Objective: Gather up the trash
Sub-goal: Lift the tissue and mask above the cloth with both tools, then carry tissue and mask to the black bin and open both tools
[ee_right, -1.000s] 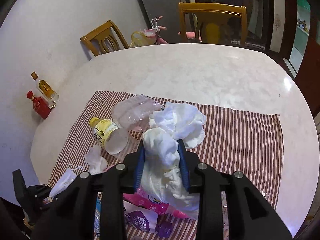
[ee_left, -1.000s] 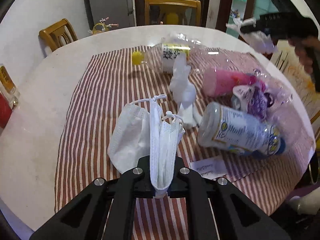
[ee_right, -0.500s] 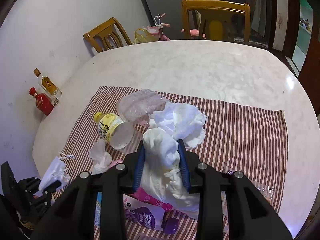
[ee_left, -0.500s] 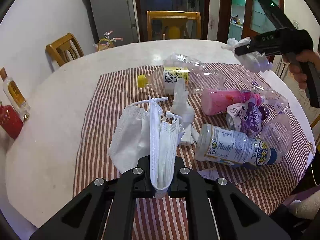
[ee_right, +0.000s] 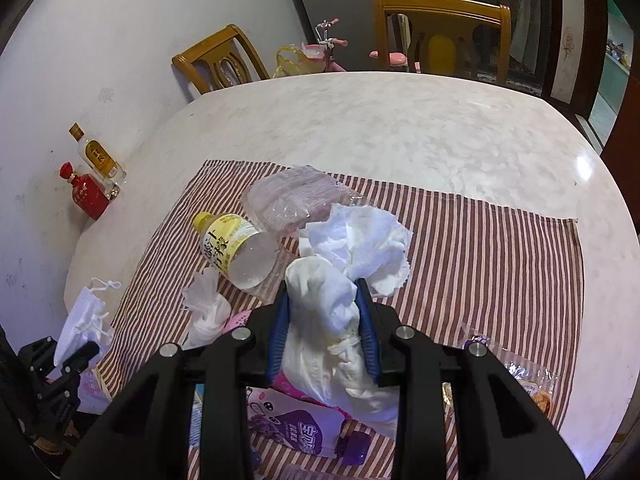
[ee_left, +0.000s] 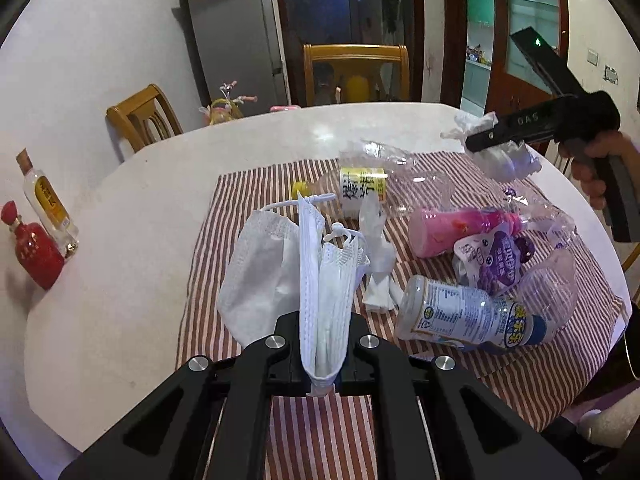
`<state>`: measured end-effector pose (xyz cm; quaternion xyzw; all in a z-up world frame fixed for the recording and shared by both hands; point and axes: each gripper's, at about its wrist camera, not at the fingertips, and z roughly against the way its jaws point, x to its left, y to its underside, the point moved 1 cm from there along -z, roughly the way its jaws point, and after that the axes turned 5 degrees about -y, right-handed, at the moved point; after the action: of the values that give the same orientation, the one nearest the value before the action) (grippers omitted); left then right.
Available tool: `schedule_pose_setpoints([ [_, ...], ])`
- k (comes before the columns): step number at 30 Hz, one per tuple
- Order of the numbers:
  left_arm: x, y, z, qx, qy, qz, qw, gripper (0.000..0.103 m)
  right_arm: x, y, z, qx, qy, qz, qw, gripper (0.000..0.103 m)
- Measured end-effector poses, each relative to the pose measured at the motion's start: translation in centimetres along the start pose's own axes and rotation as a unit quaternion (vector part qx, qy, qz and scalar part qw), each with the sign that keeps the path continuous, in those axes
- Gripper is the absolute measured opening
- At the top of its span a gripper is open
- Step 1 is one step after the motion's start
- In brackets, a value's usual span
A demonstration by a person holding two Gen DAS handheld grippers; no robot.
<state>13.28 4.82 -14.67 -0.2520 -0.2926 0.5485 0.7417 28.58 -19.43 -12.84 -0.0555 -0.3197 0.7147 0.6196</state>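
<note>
My left gripper [ee_left: 322,360] is shut on white face masks [ee_left: 320,280] and holds them above the near edge of the striped cloth [ee_left: 248,200]. My right gripper [ee_right: 323,316] is shut on crumpled white tissue [ee_right: 332,280], held above the cloth [ee_right: 480,248]; it also shows in the left wrist view [ee_left: 480,142] at the right. On the cloth lie a yellow-label bottle [ee_left: 362,190], a pink bottle [ee_left: 460,226], a purple pouch [ee_left: 494,264], a blue-label bottle [ee_left: 460,316], a twisted tissue [ee_left: 376,256] and crushed clear plastic [ee_right: 292,200].
A red bottle [ee_left: 34,252] and a clear yellow-label bottle [ee_left: 48,204] stand at the round table's left edge by the wall. Wooden chairs [ee_left: 356,72] stand behind the table. A snack wrapper [ee_right: 528,380] lies at the table's right edge.
Both grippers have risen and pulled back from the table with their loads still held. The trash on the cloth has not moved.
</note>
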Motion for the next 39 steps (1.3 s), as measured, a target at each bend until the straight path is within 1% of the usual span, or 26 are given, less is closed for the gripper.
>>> schedule_pose_setpoints([
  [9, -0.3, -1.1, 2.0, -0.023, -0.003, -0.004, 0.9997, 0.006, 0.5, 0.3, 1.2, -0.008, -0.003, 0.003, 1.000, 0.032],
  [18, -2.1, -2.7, 4.5, -0.058, 0.004, -0.025, 0.9980, 0.006, 1.1, 1.3, 3.9, -0.028, -0.013, 0.003, 1.000, 0.032],
  [24, -3.9, -4.2, 6.4, -0.087, 0.017, -0.045, 0.9950, 0.006, 1.3, 2.1, 6.5, -0.048, -0.019, 0.004, 0.999, 0.032],
  [32, -7.0, -5.7, 8.5, -0.118, 0.039, -0.078, 0.9892, 0.006, 0.4, 4.1, 10.6, -0.080, -0.017, -0.008, 0.997, 0.032],
  [39, -9.8, -6.5, 9.6, -0.129, 0.049, -0.099, 0.9855, 0.006, -0.7, 5.9, 13.6, -0.102, -0.018, -0.019, 0.994, 0.032],
])
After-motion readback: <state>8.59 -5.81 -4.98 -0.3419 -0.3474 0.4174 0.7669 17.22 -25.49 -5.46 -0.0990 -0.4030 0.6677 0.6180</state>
